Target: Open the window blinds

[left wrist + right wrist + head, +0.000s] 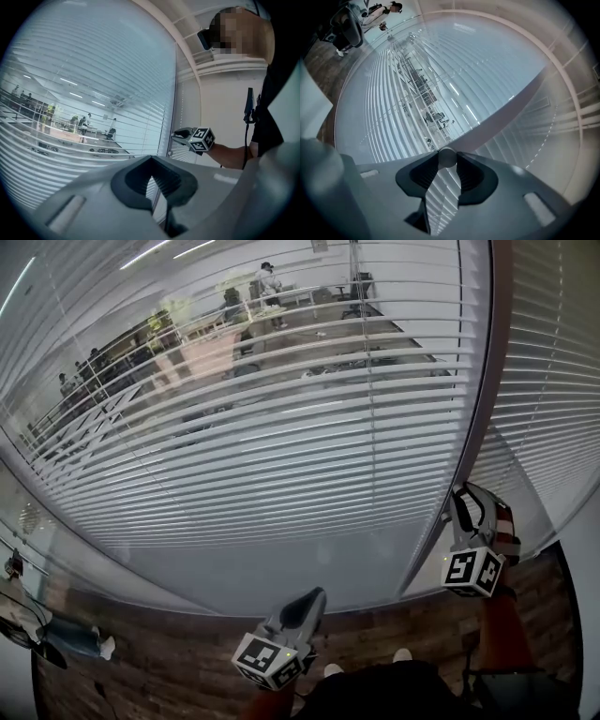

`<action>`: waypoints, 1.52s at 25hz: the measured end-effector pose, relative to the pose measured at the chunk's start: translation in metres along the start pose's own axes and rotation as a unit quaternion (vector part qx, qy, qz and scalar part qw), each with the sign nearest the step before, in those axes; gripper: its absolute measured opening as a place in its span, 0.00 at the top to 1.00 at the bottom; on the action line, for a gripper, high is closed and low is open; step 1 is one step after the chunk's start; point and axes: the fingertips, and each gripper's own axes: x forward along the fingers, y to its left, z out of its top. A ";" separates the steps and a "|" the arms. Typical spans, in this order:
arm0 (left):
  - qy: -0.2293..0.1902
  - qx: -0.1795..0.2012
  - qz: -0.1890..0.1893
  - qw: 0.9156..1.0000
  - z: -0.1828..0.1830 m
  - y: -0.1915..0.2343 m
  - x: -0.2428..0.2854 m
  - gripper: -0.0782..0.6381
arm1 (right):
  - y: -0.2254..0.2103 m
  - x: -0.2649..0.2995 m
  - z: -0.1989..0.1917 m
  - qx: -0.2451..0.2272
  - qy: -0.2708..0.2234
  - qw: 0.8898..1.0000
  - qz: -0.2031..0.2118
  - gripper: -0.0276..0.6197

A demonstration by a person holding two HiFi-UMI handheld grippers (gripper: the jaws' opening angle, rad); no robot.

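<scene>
White slatted blinds (281,427) cover the big window, and their slats are tilted enough that the hall beyond shows through. My right gripper (461,491) points at the window frame post (473,418) at the blinds' right edge. In the right gripper view the right gripper (447,159) is shut on a small round grey rod end, the blind wand (447,156), pinched at the tips. My left gripper (314,596) hangs lower, in front of the glass; in its own view the left gripper (151,161) is shut and holds nothing. That view also shows the right gripper (177,134) at the post.
A second set of blinds (553,381) hangs right of the post. Wooden floor (169,652) runs below the window, with the person's shoes at the bottom. A white wall (220,108) stands to the right. Beyond the glass is an office hall with desks and people.
</scene>
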 end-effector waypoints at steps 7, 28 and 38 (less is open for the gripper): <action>-0.002 0.007 0.002 1.000 0.002 0.001 0.001 0.89 | 0.000 0.004 -0.001 -0.001 0.002 1.000 -0.003 0.73; 0.005 0.012 0.011 1.000 0.012 0.012 -0.006 0.89 | 0.036 -0.061 0.027 0.366 -0.075 0.915 0.153 0.92; 0.015 0.009 -0.008 1.000 0.013 0.026 -0.015 0.89 | 0.090 -0.094 0.080 0.473 -0.110 0.846 0.221 0.92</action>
